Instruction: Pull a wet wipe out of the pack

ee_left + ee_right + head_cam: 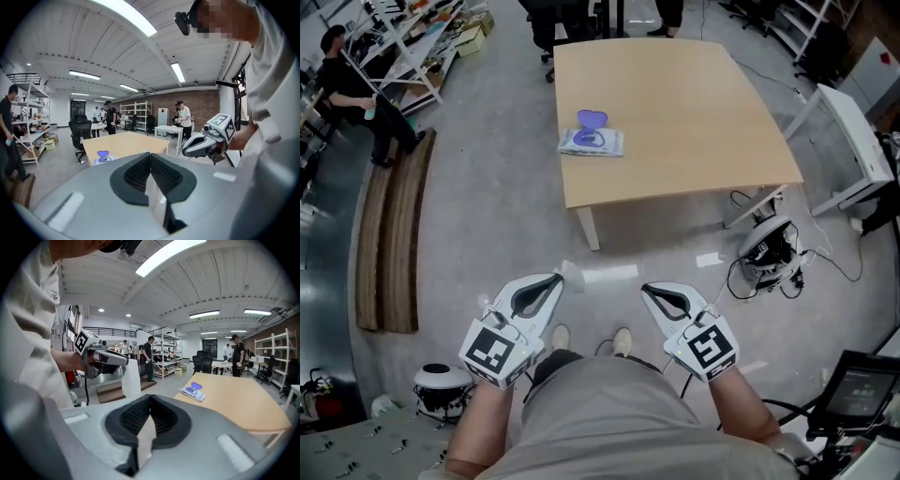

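A light wooden table (694, 103) on white legs stands on the grey floor (487, 187). To its left, long wooden boards (389, 244) lie near a person in black (352, 84) (beside a shelving rack (412, 37)). To its right are a white desk (853, 131) and a cabled white device (769, 246).

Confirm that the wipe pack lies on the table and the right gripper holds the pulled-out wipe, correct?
Not quite. The wipe pack lies on the table, but the left gripper holds the wipe; the right gripper is shut on nothing. The right gripper view shows it.
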A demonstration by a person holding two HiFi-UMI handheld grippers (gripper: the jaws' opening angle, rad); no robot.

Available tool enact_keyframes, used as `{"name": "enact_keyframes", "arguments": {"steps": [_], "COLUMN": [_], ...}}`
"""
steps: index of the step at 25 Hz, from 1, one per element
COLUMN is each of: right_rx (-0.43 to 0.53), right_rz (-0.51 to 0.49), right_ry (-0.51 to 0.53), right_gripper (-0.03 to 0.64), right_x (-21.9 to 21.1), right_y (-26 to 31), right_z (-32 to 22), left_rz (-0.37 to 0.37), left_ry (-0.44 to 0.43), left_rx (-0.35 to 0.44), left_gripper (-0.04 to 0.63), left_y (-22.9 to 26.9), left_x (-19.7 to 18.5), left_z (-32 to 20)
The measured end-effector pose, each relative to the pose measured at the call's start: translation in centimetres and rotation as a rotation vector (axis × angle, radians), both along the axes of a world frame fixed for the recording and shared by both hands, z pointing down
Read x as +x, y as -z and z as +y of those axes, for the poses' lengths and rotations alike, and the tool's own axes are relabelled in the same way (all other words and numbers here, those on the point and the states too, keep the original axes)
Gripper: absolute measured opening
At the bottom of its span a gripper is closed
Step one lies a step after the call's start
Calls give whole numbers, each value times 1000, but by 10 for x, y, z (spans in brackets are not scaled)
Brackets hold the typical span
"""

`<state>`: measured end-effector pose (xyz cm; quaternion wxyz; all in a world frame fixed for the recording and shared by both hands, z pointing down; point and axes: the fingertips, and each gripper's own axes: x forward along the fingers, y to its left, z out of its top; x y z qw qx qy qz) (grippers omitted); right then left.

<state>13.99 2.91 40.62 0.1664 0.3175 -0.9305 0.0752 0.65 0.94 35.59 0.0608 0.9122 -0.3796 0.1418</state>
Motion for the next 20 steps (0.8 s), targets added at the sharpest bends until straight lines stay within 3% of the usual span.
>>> {"name": "enact_keyframes", "arguments": {"steps": [6, 20], "right_rx": [24, 66], "right_rz": [6, 31], "right_ry": [-45, -144], "right_gripper": [3, 3], "right_x": [-17, -145], "right_y": [11, 37], "right_z": [35, 119], "left_rz": [15, 44], "left_ry": [-62, -193], "left_rx": [46, 42], "left_gripper": [9, 9], "left_y": [17, 32], "left_x": [-9, -136], "left_z": [30, 118]}}
